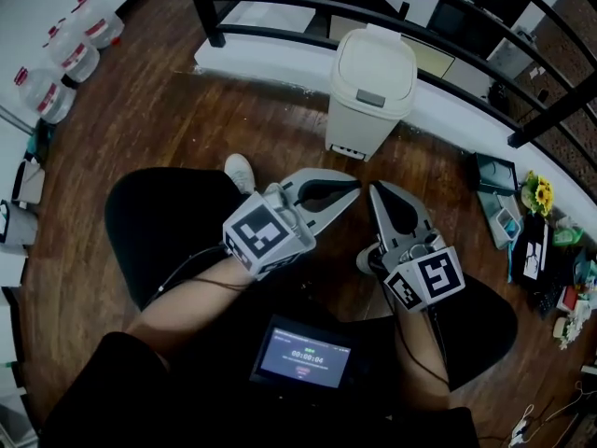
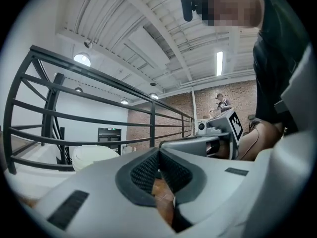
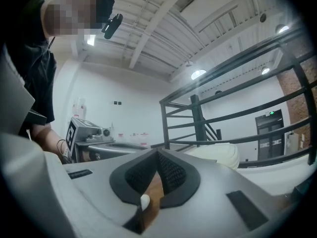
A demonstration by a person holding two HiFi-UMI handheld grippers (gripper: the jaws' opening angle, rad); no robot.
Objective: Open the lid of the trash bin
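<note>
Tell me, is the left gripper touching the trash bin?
Apart. The head view shows bare wooden floor between the left gripper and the trash bin.

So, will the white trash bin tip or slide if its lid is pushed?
Probably light: the trash bin looks like thin plastic. Standing tall on the glossy wooden floor, it may slide. Its domed lid likely swings easily.

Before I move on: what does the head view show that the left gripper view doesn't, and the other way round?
Only the head view: the trash bin from above with its lid closed, the water jugs at far left, the screen at the person's waist, and the left gripper from outside. Only the left gripper view: the ceiling lights, a brick wall, and its own fingers shut together with nothing between them. Both: the trash bin, the black railing and the right gripper.
</note>
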